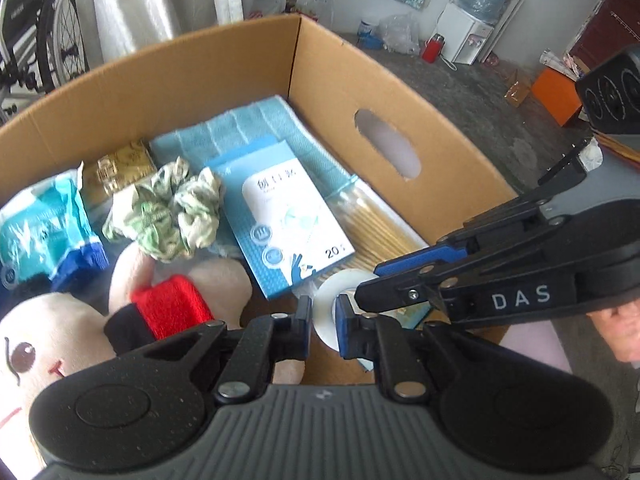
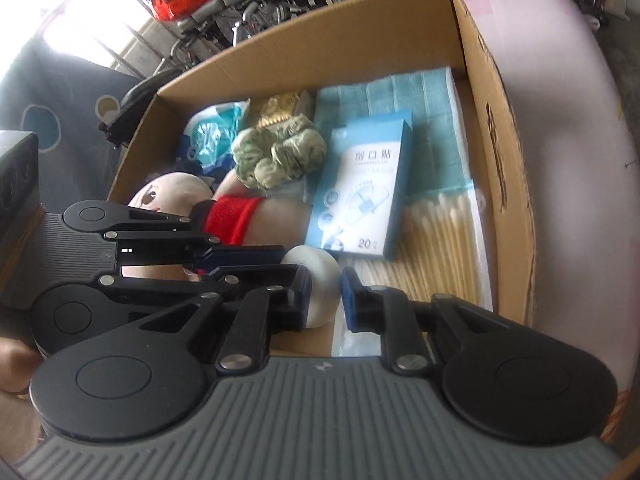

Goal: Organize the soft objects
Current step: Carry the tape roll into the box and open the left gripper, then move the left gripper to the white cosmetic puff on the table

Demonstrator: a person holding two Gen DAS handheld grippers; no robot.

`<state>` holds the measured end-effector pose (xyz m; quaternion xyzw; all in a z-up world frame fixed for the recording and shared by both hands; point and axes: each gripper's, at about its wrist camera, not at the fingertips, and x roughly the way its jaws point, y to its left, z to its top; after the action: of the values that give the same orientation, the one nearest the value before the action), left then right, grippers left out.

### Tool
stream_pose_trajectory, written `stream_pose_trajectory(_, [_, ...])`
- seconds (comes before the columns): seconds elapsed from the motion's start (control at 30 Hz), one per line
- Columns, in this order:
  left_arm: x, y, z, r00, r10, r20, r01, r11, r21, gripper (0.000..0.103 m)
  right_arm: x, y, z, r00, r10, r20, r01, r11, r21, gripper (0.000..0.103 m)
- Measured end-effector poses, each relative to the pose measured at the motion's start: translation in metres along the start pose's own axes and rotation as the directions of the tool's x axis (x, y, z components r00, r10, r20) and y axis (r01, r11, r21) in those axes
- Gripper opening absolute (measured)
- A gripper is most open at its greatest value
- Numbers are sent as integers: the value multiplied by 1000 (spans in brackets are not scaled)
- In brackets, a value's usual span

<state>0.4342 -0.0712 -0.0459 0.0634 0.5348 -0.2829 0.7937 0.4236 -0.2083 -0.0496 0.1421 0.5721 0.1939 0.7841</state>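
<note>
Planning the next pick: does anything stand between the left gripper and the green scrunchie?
Nothing covers the green scrunchie; it lies on top. Only the red band on the plush doll lies between it and the left gripper.

both tongs are matte black with round pivot discs, silver screws and a ribbed grey base. left tongs (image 1: 323,322) have blue pads; right tongs (image 1: 370,280) carry white "das" lettering.

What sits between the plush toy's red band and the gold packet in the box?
The green scrunchie lies between the red band and the gold packet; the right wrist view shows it, as does the left.
</note>
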Motion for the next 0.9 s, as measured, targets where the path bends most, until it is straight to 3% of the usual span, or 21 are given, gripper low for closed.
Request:
stream_pose_trajectory(0.13, [21, 7, -4, 997, 18, -80, -19, 1000, -8, 17, 15, 10, -9, 995, -62, -79, 56, 996, -71, 23])
stream_pose_trajectory(0.17, [25, 11, -4, 996, 1, -90, -3, 1000, -26, 20, 13, 13, -11, 994, -79, -71, 73, 993, -90, 29])
stream_pose_trajectory(0.23, [26, 19, -3, 995, -43, -94, 36, 996, -77, 35, 8, 19, -14, 992, -111, -55, 103, 987, -126, 30])
stream_pose_trajectory(0.33, [7, 17, -5, 999, -28, -38, 25, 996, -81, 62, -4, 21, -13, 992, -128, -22, 124, 984, -126, 30])
stream_pose_trajectory(0.47, [-65, 3, -30, 992, 54, 116, -52, 998, -24, 65, -42, 31, -21, 992, -90, 85, 100, 987, -123, 30])
stream_pose_trajectory(0.57, [-130, -1, -75, 970, 73, 233, -72, 997, -16, 78, -83, 50, -38, 984, 29, 176, -8, 993, -122, 30])
stream_pose_trajectory(0.67, [-169, 3, -138, 958, 118, 260, -106, 993, -61, 79, -113, 69, -63, 957, 188, 220, -167, 980, -110, 30])
stream_pose_trajectory(0.77, [-172, 14, -202, 953, 191, 234, -165, 978, -125, 72, -109, 100, -101, 948, 276, 160, -247, 952, -181, 30])
stream_pose_trajectory(0.8, [-167, 22, -224, 959, 187, 215, -154, 975, -161, 69, -98, 110, -116, 945, 303, 120, -278, 941, -191, 30])
stream_pose_trajectory(0.87, [-155, 49, -261, 976, 131, 175, -71, 947, -312, 61, -66, 124, -141, 943, 332, 37, -321, 930, -179, 30])
stream_pose_trajectory(0.9, [-147, 64, -279, 981, 92, 173, -15, 916, -400, 61, -48, 130, -150, 943, 333, -8, -330, 929, -167, 30])
